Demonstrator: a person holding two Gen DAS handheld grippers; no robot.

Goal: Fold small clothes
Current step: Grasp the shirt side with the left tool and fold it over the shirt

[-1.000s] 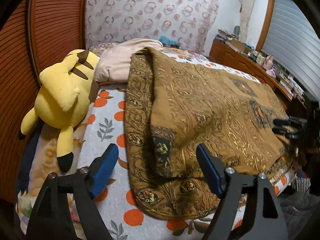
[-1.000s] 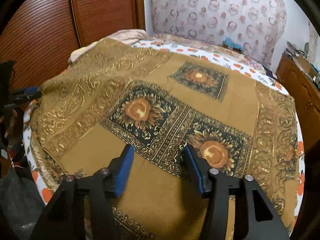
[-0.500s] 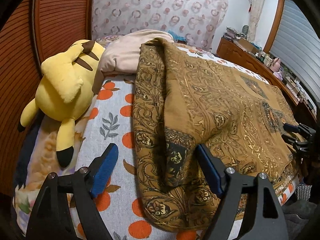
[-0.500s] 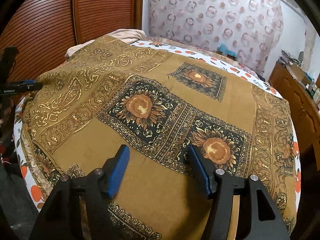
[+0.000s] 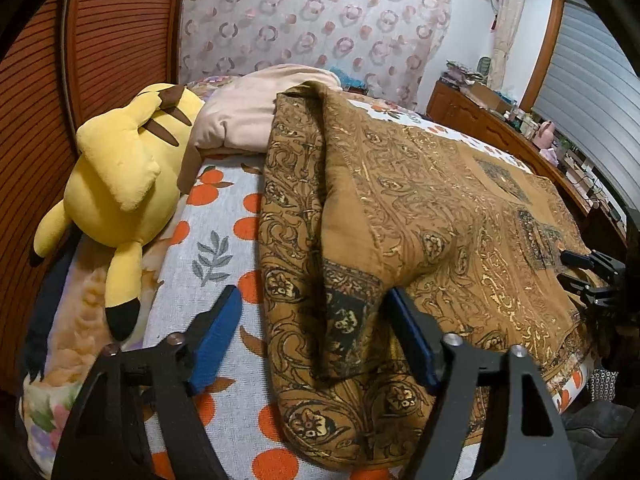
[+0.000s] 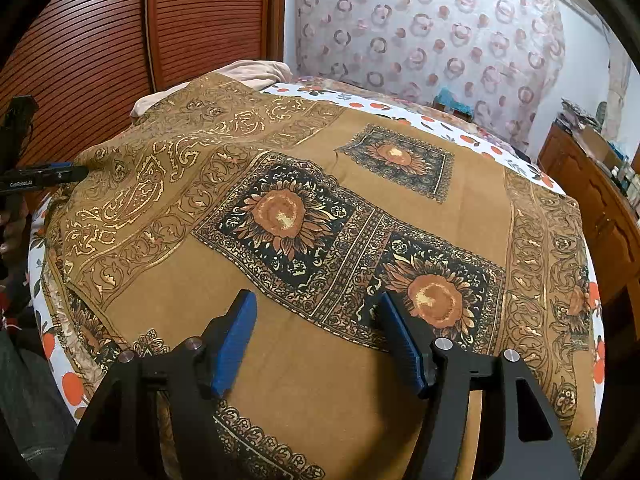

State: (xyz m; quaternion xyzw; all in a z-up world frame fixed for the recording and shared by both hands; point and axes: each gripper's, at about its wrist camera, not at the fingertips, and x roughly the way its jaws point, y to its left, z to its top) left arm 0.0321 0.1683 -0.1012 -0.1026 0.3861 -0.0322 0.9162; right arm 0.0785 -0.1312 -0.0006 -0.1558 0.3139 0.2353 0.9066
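The brown patterned cloth point(image 6: 320, 208) covers most of the bed point(image 5: 224, 216), near edge overhanging; bare sheet beside the yellow plush point(image 5: 120, 184); left claw point(image 5: 312, 328) just narrowed, straddling a fold; right claw point(image 6: 316, 332) just widened, apart.

The brown patterned scarf point(image 6: 320, 240) runs off the right wrist view's lower edge. Its folded flap point(image 5: 344, 272) hides what lies beneath. Dresser clutter point(image 5: 532, 120) is too small to identify.
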